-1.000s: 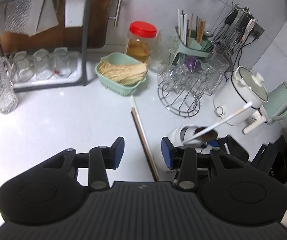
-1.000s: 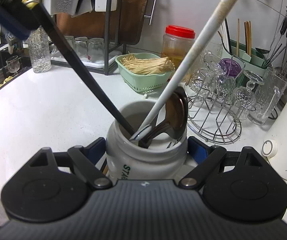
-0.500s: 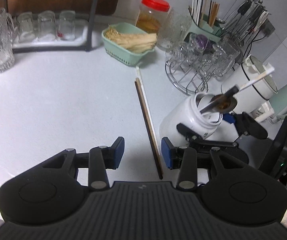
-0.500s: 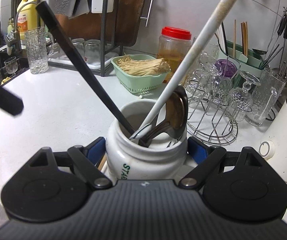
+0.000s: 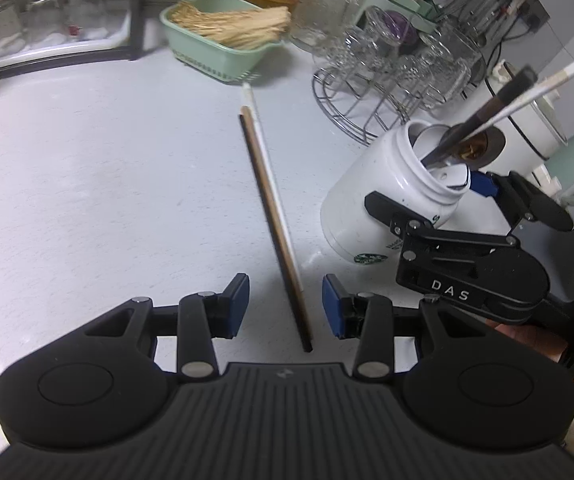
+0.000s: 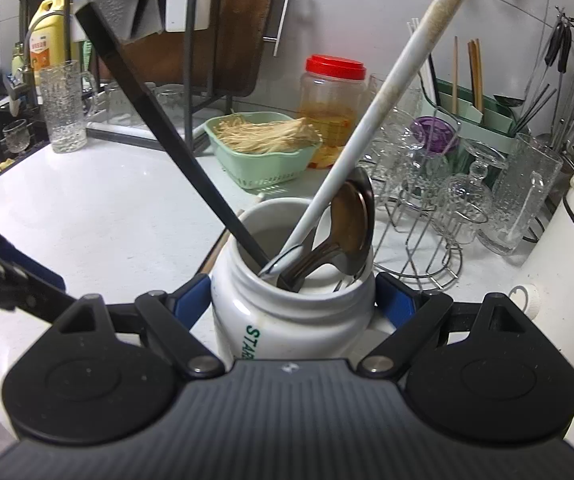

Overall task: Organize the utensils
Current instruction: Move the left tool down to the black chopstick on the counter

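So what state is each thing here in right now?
White jar: tilted, gripped by the right gripper, holding utensils.
Chopsticks: flat on the counter, between the left gripper's open fingers, untouched.
Green basket: full of thin sticks.
Red-lidded jar: closed.

Jar [image 6: 287, 320] base behind hand-held gripper [image 6: 293, 300]

**Counter layout**

Chopsticks [image 5: 275, 216] lie on the counter [image 5: 87, 200], running away from the left gripper [image 5: 285, 306], with their near ends between its open jaws. Right of them sits the jar [image 5: 371, 216], utensils [image 6: 351, 224] in it. Behind: basket [image 5: 223, 44], glass rack [image 5: 371, 92].
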### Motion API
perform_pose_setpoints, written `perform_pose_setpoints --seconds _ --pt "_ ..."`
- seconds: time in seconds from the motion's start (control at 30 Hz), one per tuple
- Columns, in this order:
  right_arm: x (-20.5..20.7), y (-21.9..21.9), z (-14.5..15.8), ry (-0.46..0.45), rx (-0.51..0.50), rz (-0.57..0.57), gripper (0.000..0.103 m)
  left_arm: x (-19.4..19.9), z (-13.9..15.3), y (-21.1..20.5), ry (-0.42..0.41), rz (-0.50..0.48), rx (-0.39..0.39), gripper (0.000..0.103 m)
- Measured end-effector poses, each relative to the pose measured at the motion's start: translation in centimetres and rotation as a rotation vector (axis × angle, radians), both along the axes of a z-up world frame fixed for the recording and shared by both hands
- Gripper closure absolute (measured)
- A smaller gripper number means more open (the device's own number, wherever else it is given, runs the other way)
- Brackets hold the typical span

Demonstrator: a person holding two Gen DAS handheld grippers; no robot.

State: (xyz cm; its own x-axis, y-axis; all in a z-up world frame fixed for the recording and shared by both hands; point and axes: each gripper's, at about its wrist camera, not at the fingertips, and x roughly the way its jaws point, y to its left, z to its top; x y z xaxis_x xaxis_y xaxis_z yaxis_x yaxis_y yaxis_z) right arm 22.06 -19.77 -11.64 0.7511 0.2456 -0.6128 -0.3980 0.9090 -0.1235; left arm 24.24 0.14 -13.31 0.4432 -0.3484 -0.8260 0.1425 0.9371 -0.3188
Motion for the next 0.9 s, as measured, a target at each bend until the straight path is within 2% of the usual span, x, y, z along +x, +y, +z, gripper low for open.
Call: perform_pose_setpoints --seconds 0.23,0.3,0.37,0.47,0.9 --pt "0.7 -0.5 0.1 0.0 -0.009 -0.015 0.013 2.2 -2.0 -1.1 0.033 -0.065 0.019 0.059" --pt "0.7 -0.5 0.1 0.0 -0.011 -0.018 0.013 2.4 -2.7 -1.2 0.047 -0.08 0.031 0.065" --pt "0.7 -0.4 0.0 0.001 -0.011 -0.025 0.012 2.4 -3.3 -1.3 0.056 -0.088 0.052 0.068" --pt "0.6 -0.3 0.0 -0.002 -0.017 -0.025 0.012 2.4 -4.3 -1.3 0.074 -0.113 0.044 0.069" --pt "0.9 -0.1 0.0 0.001 -0.049 -0.001 0.012 4.3 -5.3 -2.2 0.043 -0.177 0.079 0.069"
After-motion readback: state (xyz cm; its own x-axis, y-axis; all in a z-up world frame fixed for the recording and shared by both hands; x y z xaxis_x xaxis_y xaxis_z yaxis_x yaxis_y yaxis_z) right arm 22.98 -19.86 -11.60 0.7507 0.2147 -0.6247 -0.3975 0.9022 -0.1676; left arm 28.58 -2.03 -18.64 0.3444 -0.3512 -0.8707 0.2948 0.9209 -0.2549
